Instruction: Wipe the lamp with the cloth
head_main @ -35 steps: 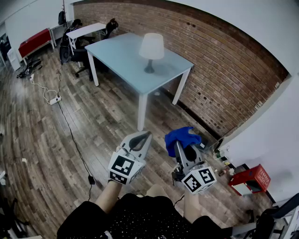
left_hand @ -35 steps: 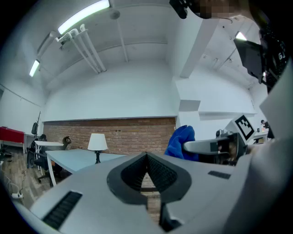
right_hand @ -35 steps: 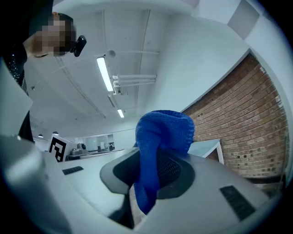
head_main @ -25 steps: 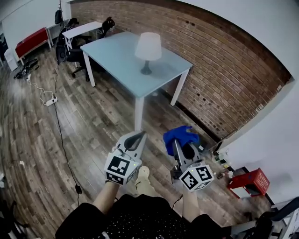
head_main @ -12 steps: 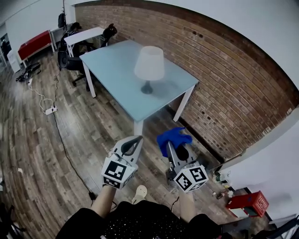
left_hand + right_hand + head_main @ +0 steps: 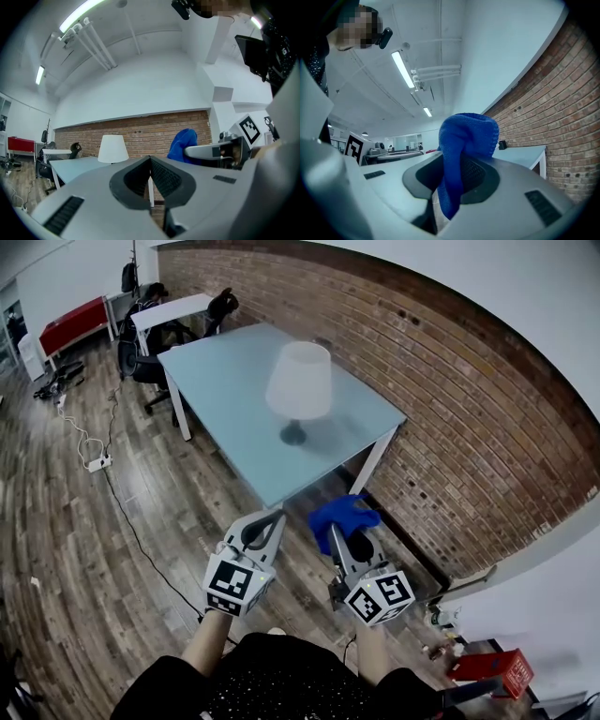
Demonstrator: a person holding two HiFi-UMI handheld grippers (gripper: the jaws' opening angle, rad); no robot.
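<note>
right gripper (image 6: pixel 337 532) clamped on cloth (image 6: pixel 343 512) | left gripper (image 6: pixel 273 519) closed, empty | lamp (image 6: pixel 298 381), upper centre, unsteadied: could be tipped by wiping push

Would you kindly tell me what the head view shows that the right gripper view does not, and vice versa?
Only the head view shows the lamp standing on the table, plus the wooden floor. Only the right gripper view shows the ceiling lights and the right gripper close up, jaws closed on the cloth. Both show the blue cloth, the table and the brick wall.
</note>
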